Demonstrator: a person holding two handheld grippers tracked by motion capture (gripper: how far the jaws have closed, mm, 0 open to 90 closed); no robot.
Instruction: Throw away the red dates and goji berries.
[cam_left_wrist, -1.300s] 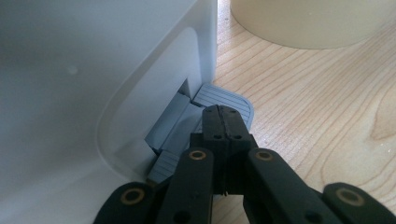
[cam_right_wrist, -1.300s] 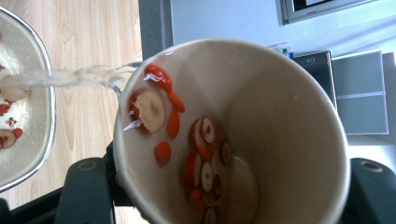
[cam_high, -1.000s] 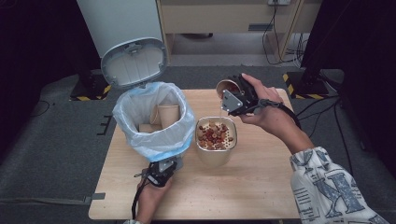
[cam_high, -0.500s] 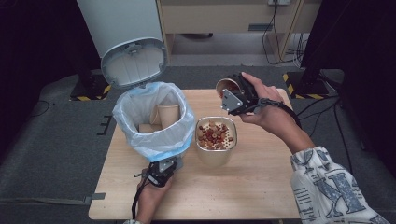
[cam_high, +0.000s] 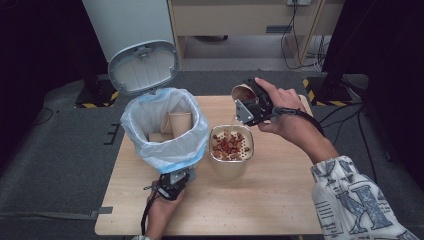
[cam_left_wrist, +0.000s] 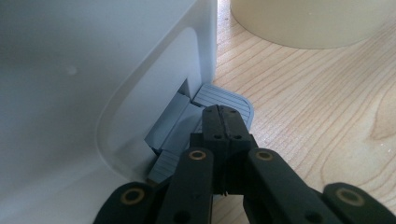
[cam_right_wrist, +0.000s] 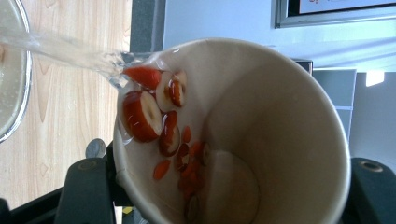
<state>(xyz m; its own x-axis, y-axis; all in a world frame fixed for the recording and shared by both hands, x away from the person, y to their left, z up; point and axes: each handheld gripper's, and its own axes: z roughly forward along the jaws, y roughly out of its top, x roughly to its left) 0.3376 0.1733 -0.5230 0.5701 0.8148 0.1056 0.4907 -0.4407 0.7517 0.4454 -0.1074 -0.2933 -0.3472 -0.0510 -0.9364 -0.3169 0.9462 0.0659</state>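
Right of centre in the high view, the right gripper (cam_high: 248, 106) clamps a tilted paper cup (cam_high: 243, 93); lower left, the left gripper (cam_high: 173, 186), fully closed, presses the bin pedal (cam_left_wrist: 223, 99).

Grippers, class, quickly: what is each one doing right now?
Left gripper: closed, pressing the bin's pedal.
Right gripper: closed on a tilted paper cup, pouring liquid into the strainer bowl.

Soft, even light from overhead falls on the wooden table (cam_high: 280, 200); the room around it is dark. The high view is slightly soft. Near surfaces blur in both gripper views.
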